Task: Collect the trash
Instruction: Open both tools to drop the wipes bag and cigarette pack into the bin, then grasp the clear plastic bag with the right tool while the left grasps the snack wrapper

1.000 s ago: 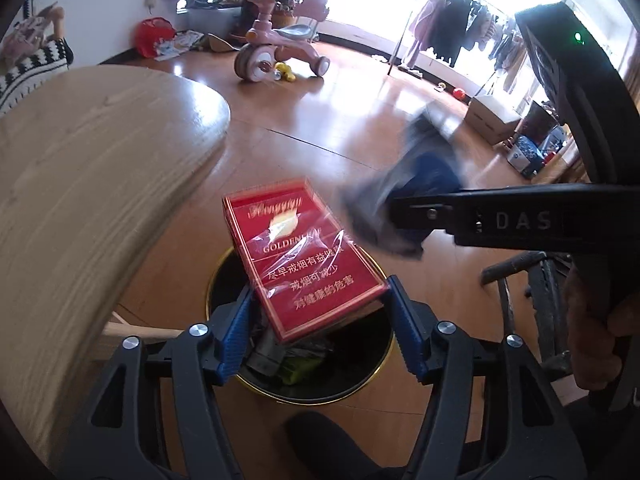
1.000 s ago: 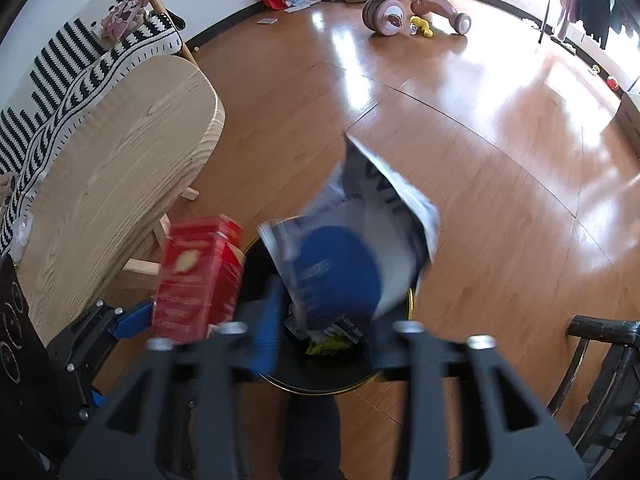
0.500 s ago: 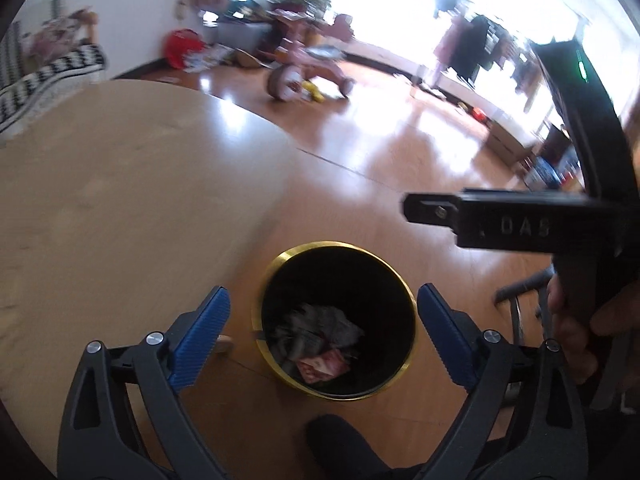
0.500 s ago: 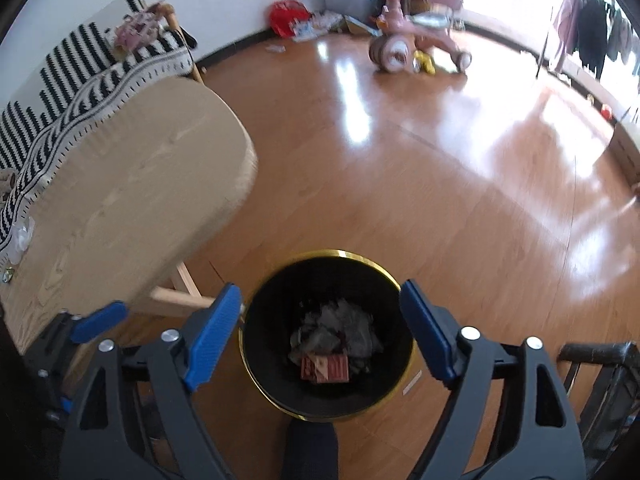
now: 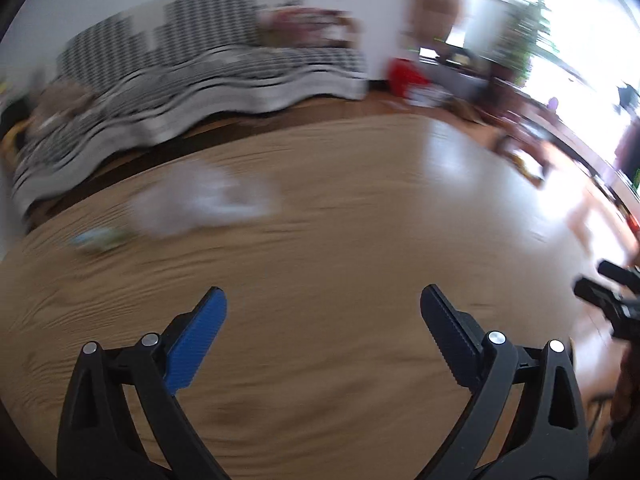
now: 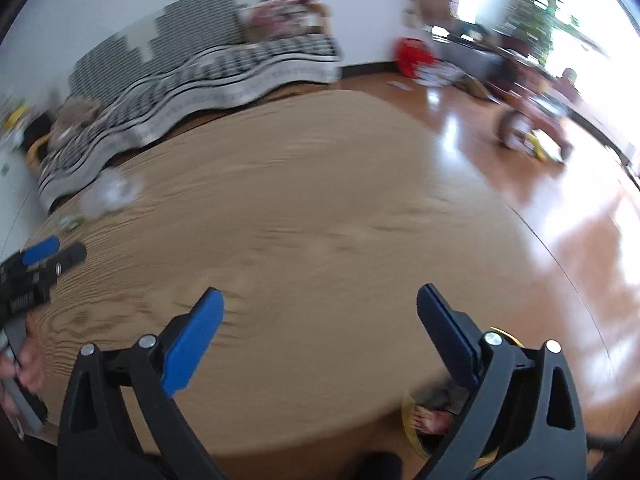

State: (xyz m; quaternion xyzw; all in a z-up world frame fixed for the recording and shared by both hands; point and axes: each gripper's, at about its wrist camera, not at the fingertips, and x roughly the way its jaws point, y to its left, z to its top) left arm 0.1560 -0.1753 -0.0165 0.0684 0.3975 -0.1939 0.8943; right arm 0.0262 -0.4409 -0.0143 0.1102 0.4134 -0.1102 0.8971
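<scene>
We have both tongs spread wide and holding nothing: the left tongs (image 5: 323,312) and the right tongs (image 6: 320,312) hang above the round light-wood bench (image 5: 340,248), pointed across it toward the far side.

Part of the job looks done. At the bottom edge of the right wrist view, just past the bench rim, we can see a sliver of the black gold-rimmed waste bin (image 6: 410,420) on the floor, with something red (image 6: 426,420) lying inside it, which we take for trash already dropped in.

What is left sits at the far left of the bench. A crumpled clear plastic wrapper (image 5: 208,200) lies near the edge by the striped black-and-white sofa (image 5: 200,76), and just beside it, closer to the rim, a small pale green-and-white scrap (image 5: 98,238). Both are blurred, so we cannot tell exactly what they are. Neither is touched by the tongs; they are well apart from us.

We judge at least these two pieces remain to be picked up and carried to the bin.
</scene>
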